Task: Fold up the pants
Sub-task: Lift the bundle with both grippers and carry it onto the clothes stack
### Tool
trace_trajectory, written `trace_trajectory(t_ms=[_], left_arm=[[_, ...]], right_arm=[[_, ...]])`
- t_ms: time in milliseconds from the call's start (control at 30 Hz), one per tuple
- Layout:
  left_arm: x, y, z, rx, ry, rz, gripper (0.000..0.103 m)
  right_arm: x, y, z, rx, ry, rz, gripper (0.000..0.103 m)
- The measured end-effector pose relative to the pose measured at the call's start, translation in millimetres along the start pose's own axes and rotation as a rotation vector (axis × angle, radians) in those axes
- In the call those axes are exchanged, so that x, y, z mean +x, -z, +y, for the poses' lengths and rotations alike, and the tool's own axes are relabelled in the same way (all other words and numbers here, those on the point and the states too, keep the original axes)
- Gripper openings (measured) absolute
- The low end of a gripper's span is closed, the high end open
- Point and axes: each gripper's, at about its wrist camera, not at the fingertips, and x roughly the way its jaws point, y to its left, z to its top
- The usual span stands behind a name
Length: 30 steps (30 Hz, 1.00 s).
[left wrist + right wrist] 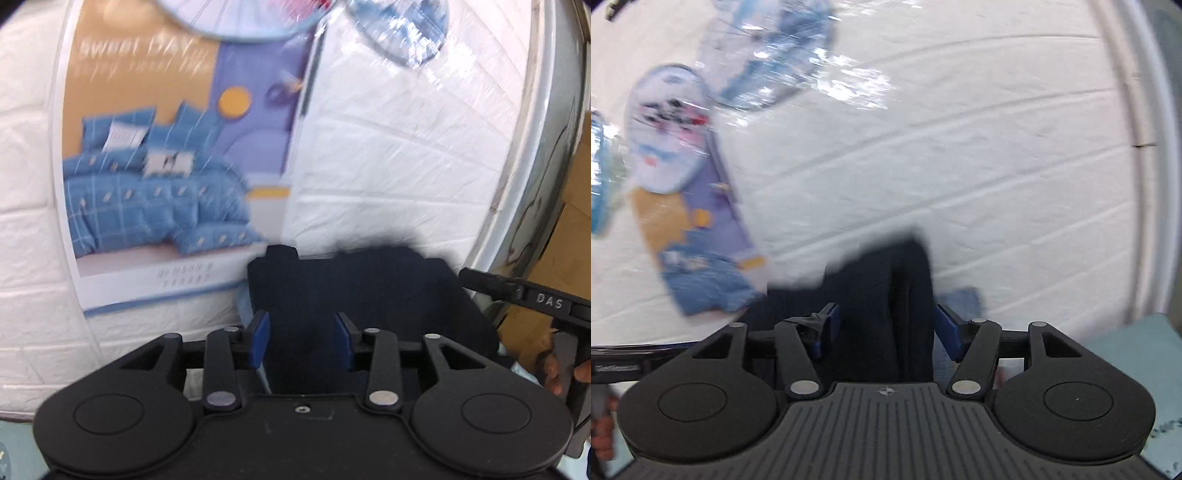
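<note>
1. Okay, left wrist view: bedding poster (159, 173) at 10 o'clock, a blue bed set printed on it, lying on the white quilted mattress (388, 147) under shiny plastic wrap.
2. Left gripper (302, 341) at 6 o'clock, jaws released and spread wide, blue pads (260, 338) well apart and pressing on nothing.
3. Dark navy pants (354, 291) just ahead of the left gripper, a folded block lying flat on the mattress, near its right edge; the cloth shows between the pads, but whether it touches them cannot be told.
4. At 3 o'clock in that view, the other gripper's black finger with a person's hand (557, 373) on its handle.
5. Right wrist view, blurred: same poster (698, 236) at 9 o'clock, mattress (960, 166) filling the middle.
6. Right gripper (884, 334) at 6 o'clock, jaws released, wide apart.
7. Pants (886, 288) straight ahead of it, dark fold between the pads; no clamping visible.
8. Light blue cloth (962, 297) peeks out just right of the pants.
9. Pale blue surface (1137, 343) at 4 o'clock.
</note>
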Motion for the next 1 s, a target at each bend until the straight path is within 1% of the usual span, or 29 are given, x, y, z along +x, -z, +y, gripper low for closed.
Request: trace_trajectory(t_ms=[33,67,100,133,167,200,267,300,333,400,500,533,600,667,733,767,800,833,867,933,1000], left_arm=[[-2,2,5,-0.01,0.008,-0.009,0.103],[-6,2,9,-0.018,0.009,-0.024,0.103],[-9,0,10,-0.02,0.007,-0.038,0.103],[-13,-2,10,-0.021,0.009,-0.051,0.103],[-15,-5,9,-0.023,0.016,-0.059,0.103],[-14,-10,4,-0.023,0.028,-0.063,0.103],[-11,-14,-9,-0.001,0.058,-0.066,0.103],[-9,-13,-20,0.032,0.072,-0.064,0.103],[-4,-10,-30,0.078,0.075,-0.063,0.103],[9,1,-47,0.169,0.045,-0.049,0.103],[41,19,-56,0.237,0.025,0.021,0.103],[50,24,-57,0.251,0.021,0.024,0.103],[60,30,-55,0.226,0.018,0.007,0.103],[66,32,-55,0.195,0.01,-0.008,0.103],[65,32,-57,0.212,0.0,-0.014,0.103],[62,31,-58,0.218,0.002,-0.013,0.103],[56,29,-58,0.218,0.005,-0.006,0.103],[50,25,-57,0.209,0.007,0.003,0.103],[41,21,-56,0.192,0.007,0.006,0.103],[18,16,-54,0.158,-0.013,-0.019,0.103],[-5,11,-53,0.137,-0.037,-0.045,0.103]], right_arm=[[-2,6,-6,0.005,-0.011,-0.017,0.096],[-6,11,-8,0.009,-0.028,-0.034,0.093],[-11,14,-6,-0.005,-0.034,-0.058,0.088],[-18,17,-2,-0.03,-0.035,-0.098,0.086],[-24,18,4,-0.059,-0.046,-0.128,0.08],[-28,17,11,-0.08,-0.07,-0.14,0.076],[-25,16,24,-0.111,-0.13,-0.114,0.076],[-22,18,29,-0.141,-0.139,-0.099,0.076],[-15,21,36,-0.183,-0.131,-0.09,0.076],[2,27,43,-0.239,-0.077,-0.061,0.076],[24,38,29,-0.257,-0.013,-0.028,0.076],[30,40,26,-0.27,0.017,-0.026,0.075],[38,43,14,-0.237,0.024,-0.018,0.074],[44,43,12,-0.221,0.028,-0.03,0.074],[44,42,15,-0.229,0.035,-0.03,0.074],[42,41,16,-0.236,0.035,-0.026,0.076],[38,39,18,-0.24,0.03,-0.021,0.083],[32,36,21,-0.235,0.026,-0.02,0.094],[21,32,22,-0.218,0.027,-0.029,0.103],[-9,24,24,-0.179,-0.001,-0.067,0.103],[-39,14,28,-0.17,-0.024,-0.07,0.103]])
